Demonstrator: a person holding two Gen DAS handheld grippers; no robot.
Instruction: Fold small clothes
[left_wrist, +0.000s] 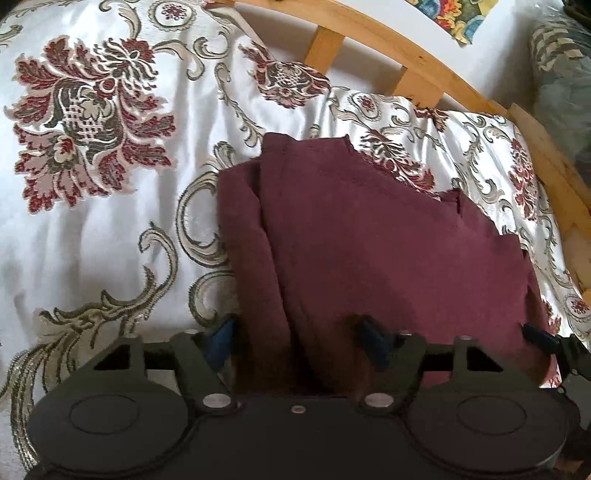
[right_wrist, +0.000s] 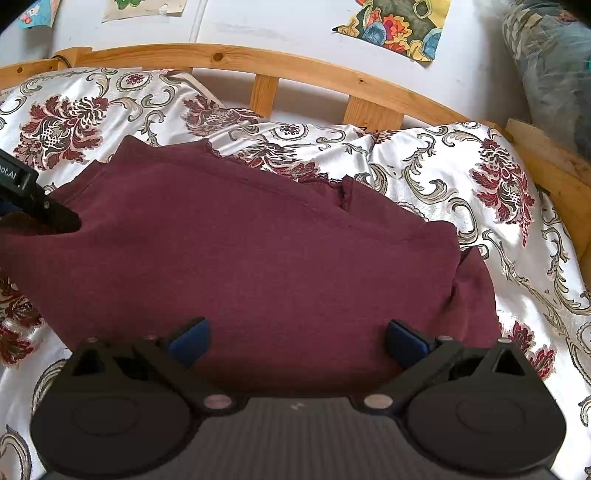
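A maroon knit garment (left_wrist: 369, 240) with a lace-trimmed neckline lies partly folded on the floral bedspread (left_wrist: 92, 221). It also fills the middle of the right wrist view (right_wrist: 258, 258). My left gripper (left_wrist: 299, 343) is open, its blue-padded fingers straddling the garment's near left edge, where a fold of cloth rises between them. My right gripper (right_wrist: 295, 339) is open over the garment's near edge, nothing between its pads. The left gripper's finger shows at the left of the right wrist view (right_wrist: 40, 210), at the garment's left corner.
The white bedspread with red and grey flowers (right_wrist: 480, 184) covers the bed. A curved wooden slatted rail (right_wrist: 295, 66) runs along the far side, with a white wall and colourful pictures (right_wrist: 399, 26) behind. A grey bundle (right_wrist: 554, 74) stands at the far right.
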